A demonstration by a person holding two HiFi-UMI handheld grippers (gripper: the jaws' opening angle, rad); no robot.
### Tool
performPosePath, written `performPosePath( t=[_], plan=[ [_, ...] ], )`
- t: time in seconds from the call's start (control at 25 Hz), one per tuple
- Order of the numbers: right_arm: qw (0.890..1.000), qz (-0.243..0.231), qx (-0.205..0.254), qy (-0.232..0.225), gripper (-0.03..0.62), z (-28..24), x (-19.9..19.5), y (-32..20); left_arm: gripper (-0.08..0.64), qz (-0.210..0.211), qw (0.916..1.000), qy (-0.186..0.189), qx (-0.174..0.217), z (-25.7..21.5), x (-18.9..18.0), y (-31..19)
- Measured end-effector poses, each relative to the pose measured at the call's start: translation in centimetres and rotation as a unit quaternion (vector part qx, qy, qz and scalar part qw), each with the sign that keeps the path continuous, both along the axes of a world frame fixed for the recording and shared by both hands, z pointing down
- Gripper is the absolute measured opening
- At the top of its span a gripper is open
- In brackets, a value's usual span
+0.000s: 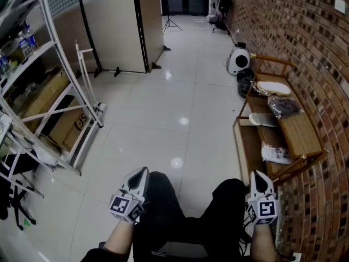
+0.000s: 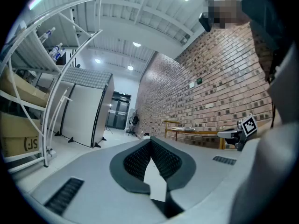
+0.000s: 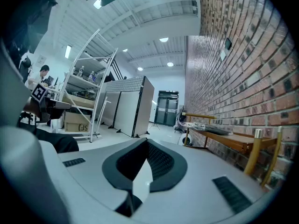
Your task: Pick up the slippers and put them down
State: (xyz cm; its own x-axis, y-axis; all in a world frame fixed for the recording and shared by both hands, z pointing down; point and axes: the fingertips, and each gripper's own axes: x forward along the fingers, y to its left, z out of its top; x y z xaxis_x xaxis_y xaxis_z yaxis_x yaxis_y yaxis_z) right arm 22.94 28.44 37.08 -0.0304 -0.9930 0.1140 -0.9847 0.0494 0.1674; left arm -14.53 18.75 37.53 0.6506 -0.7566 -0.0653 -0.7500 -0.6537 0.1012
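Head view alone shows slipper (image 1: pixel 263 120) on rack (image 1: pixel 300 132), left hand-held gripper (image 1: pixel 144 171), right hand-held gripper (image 1: pixel 256 174) clenched, empty.

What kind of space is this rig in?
Likely a lab or workshop hall, not a home: a long brick wall, glossy tiled floor, white metal shelving with cardboard boxes, and freestanding partition panels.

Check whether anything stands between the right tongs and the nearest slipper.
Nothing loose does. The right tongs, shut and empty, sit just short of the rack. The nearest slipper lies on its lower shelf, open at the front. Only the rack's slanted end rail crosses near that path.
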Motion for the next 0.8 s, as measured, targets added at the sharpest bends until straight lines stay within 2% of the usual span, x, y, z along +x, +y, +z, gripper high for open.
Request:
performPosePath(
  t=[0.12, 0.24, 0.36, 0.56, 0.8],
  plan=[
    [1.000, -0.006, 0.001, 0.013, 0.003, 0.7, -0.5, 0.1, 0.000, 0.010, 0.9998, 0.016, -0.008, -0.7, -0.3, 0.3],
    [1.000, -0.006, 0.009, 0.005, 0.003, -0.3, -0.8, -0.1, 0.000, 0.009, 0.9999, 0.002, -0.014, -0.4, -0.6, 0.2],
    [0.999, -0.012, 0.023, -0.025, 0.003, -1.6, -0.8, -0.5, 0.000, 0.011, 0.9998, -0.016, 0.008, -1.5, -0.4, -0.3],
    [0.993, -0.033, 0.047, -0.104, 0.003, -4.4, -1.5, -2.5, 0.000, 0.013, 0.9997, -0.018, 0.011, -5.3, 0.9, -1.6],
    [0.991, -0.066, 0.078, -0.088, 0.003, -9.6, -3.9, -4.3, 0.000, 0.018, 0.9992, -0.019, 0.031, -10.6, 2.7, -1.9]
  ],
)
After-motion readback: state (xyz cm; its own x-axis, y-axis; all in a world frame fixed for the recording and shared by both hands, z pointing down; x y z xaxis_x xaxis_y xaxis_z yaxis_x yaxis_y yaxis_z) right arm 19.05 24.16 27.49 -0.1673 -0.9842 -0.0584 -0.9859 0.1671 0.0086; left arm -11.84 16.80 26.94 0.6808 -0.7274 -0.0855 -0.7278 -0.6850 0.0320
